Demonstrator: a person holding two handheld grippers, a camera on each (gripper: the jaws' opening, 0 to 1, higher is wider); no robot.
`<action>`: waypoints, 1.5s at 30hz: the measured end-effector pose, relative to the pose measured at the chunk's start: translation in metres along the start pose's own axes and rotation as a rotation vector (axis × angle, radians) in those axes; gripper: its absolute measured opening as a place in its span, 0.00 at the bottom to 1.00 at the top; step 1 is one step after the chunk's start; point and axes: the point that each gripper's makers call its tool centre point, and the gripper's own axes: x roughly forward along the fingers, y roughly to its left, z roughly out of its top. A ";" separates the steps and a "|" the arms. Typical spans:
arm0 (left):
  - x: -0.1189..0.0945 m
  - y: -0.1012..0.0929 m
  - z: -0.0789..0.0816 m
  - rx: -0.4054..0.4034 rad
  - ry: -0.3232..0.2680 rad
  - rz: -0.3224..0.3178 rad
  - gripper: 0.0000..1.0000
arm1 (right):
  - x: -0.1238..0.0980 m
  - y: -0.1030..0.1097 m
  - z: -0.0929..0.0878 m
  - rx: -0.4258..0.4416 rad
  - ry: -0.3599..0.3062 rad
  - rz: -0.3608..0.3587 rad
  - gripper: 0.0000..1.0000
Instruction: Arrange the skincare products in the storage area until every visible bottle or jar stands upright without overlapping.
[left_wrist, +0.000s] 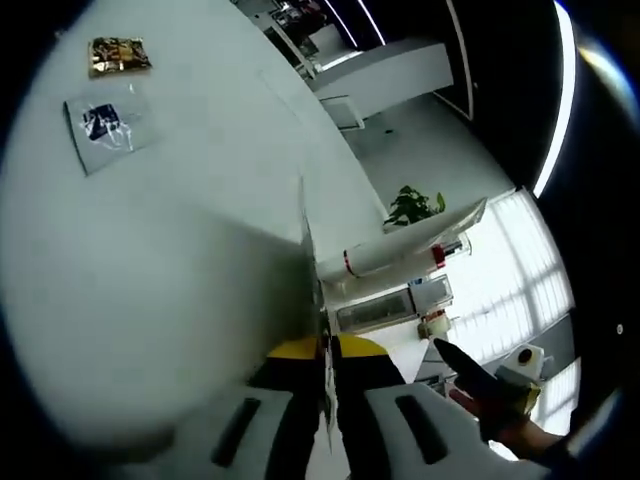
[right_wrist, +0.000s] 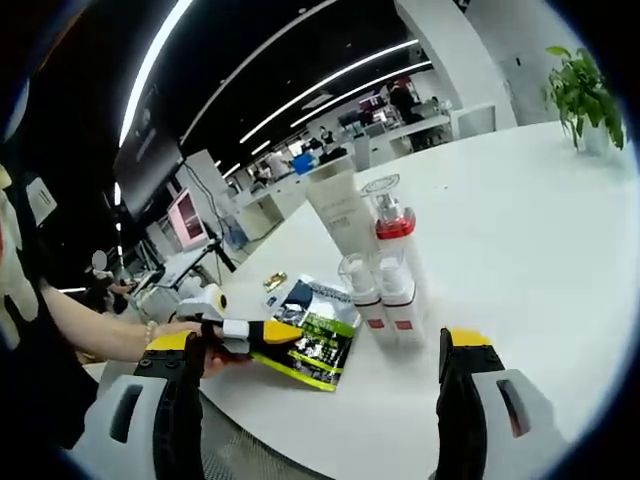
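In the right gripper view, your right gripper (right_wrist: 320, 400) is hanging with its jaws wide apart, gripping nothing, at the bottom of the frame. The skincare bottles (right_wrist: 385, 285) are standing upright in a cluster at centre on the white table (right_wrist: 520, 220), beside a tall white tube (right_wrist: 340, 210). Your left gripper (right_wrist: 245, 333) is pinching the green sachet (right_wrist: 315, 340) at lower left; its jaws (left_wrist: 328, 400) are showing closed on a thin edge.

No legible text on the pouch (right_wrist: 315, 335) or bottles (right_wrist: 385, 275).
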 end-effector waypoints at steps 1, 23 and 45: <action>0.000 0.000 0.000 0.002 -0.002 0.004 0.00 | 0.000 0.000 0.000 0.000 0.000 0.000 1.00; -0.006 -0.002 -0.005 0.290 0.078 0.170 0.40 | 0.000 0.000 -0.001 0.007 0.004 -0.003 1.00; -0.007 -0.001 -0.007 0.524 0.169 0.303 0.71 | 0.000 -0.001 -0.002 0.016 0.011 -0.006 0.98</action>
